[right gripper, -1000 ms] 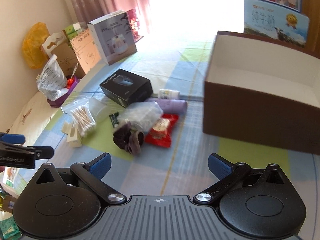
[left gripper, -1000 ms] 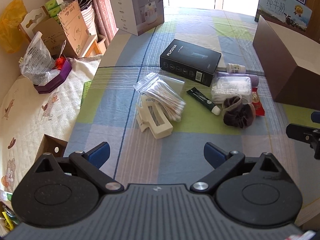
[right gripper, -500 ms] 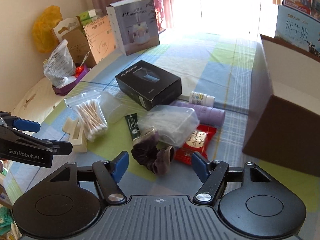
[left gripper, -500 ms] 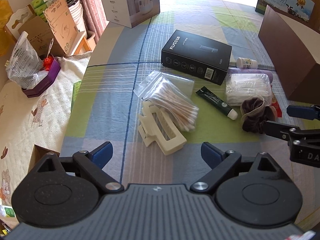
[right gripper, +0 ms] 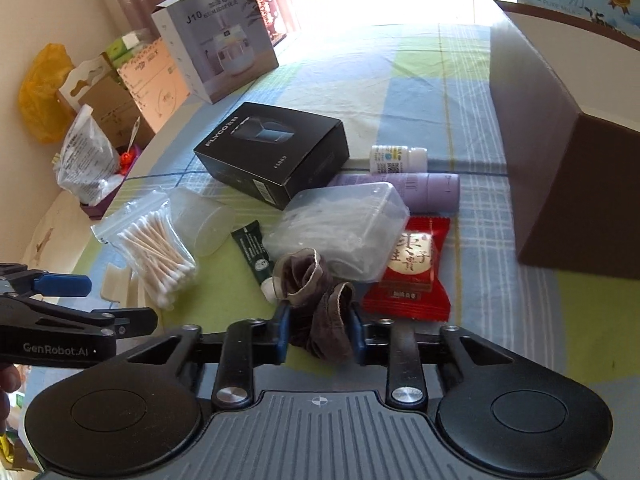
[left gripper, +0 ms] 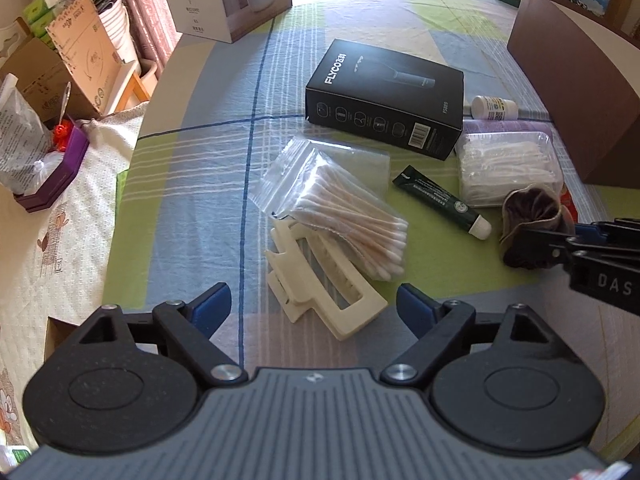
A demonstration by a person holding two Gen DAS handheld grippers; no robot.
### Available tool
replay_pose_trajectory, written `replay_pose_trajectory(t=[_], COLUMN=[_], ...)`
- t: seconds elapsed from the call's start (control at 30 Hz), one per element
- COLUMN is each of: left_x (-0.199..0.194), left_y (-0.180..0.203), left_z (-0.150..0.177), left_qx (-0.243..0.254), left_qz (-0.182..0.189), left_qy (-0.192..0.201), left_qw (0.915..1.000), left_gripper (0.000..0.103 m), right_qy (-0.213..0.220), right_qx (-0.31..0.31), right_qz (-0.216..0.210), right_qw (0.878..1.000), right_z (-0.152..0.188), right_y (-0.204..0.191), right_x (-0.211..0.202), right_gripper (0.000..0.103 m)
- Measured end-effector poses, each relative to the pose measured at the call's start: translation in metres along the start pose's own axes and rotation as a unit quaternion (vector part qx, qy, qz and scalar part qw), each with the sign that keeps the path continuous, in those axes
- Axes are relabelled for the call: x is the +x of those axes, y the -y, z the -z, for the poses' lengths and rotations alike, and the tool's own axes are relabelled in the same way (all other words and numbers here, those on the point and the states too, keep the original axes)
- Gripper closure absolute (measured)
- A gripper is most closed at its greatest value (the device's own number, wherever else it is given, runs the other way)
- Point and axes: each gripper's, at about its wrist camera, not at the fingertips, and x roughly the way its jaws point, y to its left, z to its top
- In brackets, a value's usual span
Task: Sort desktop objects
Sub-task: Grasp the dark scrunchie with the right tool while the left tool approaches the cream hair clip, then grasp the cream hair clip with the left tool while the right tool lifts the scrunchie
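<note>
Two grippers over checked cloth. Right gripper point(right gripper: 318, 330) clenched on brown scrunchie point(right gripper: 316, 300), gripped near-side to clear green tube point(right gripper: 256, 254) and red packet point(right gripper: 412, 270). Left gripper point(left gripper: 314, 306) spread wide, straddling cream hair claw point(left gripper: 324, 284), probably next pick. Brown box point(right gripper: 568, 140) likely destination.

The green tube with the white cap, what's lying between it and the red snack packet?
In the right wrist view, the brown fabric scrunchie and the clear plastic box lie between the tube and the packet.
</note>
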Motion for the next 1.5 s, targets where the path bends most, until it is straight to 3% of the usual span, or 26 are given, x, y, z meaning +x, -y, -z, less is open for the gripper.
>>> replay_pose_trajectory(t=[0.27,0.33,0.43,0.67,0.7,0.8,0.83,0.87,0.93,1.2,1.5], left_x=[0.013,0.014,0.016,0.013,0.013,0.015,0.017,0.02,0.024,0.014,-0.007], left_y=[-0.006,-0.009,-0.02,-0.041,-0.039,-0.033,-0.031,-0.029,-0.026,-0.028,-0.012], left_z=[-0.007,-0.006,-0.002,-0.003,-0.006,-0.011,-0.013,-0.014,-0.014,0.006,0.034], left_qx=[0.018,0.028,0.037,0.053,0.06,0.083,0.091,0.1,0.112,0.087,0.035], left_qz=[0.022,0.033,0.035,0.039,0.039,0.035,0.033,0.033,0.029,0.015,0.001], left_qy=[-0.006,-0.009,-0.018,-0.004,0.002,0.021,0.025,0.029,0.024,0.011,-0.016], left_qw=[0.9996,0.999,0.9985,0.9978,0.9975,0.9957,0.9949,0.994,0.993,0.9961,0.9993], left_gripper=[0.023,0.04,0.056,0.057,0.054,0.052,0.054,0.054,0.066,0.066,0.067], right_qy=[-0.014,-0.015,-0.015,-0.013,-0.013,-0.012,-0.009,-0.005,-0.004,0.005,0.021], right_qx=[0.037,0.056,0.079,0.108,0.109,0.106,0.102,0.097,0.095,0.096,0.056], right_qz=[0.056,0.073,0.1,0.139,0.14,0.143,0.148,0.15,0.152,0.139,0.133], right_qw=[0.998,0.996,0.992,0.984,0.984,0.984,0.984,0.984,0.984,0.986,0.989], right_z=[0.012,0.017,0.022,0.03,0.03,0.028,0.028,0.028,0.029,0.032,0.012], right_y=[0.026,0.037,0.054,0.077,0.077,0.074,0.072,0.07,0.068,0.068,0.074], right_x=[-0.028,-0.037,-0.049,-0.065,-0.065,-0.064,-0.065,-0.065,-0.065,-0.064,-0.036], right_gripper=[0.083,0.083,0.083,0.082,0.079,0.049,0.044,0.043,0.042,0.038,0.036])
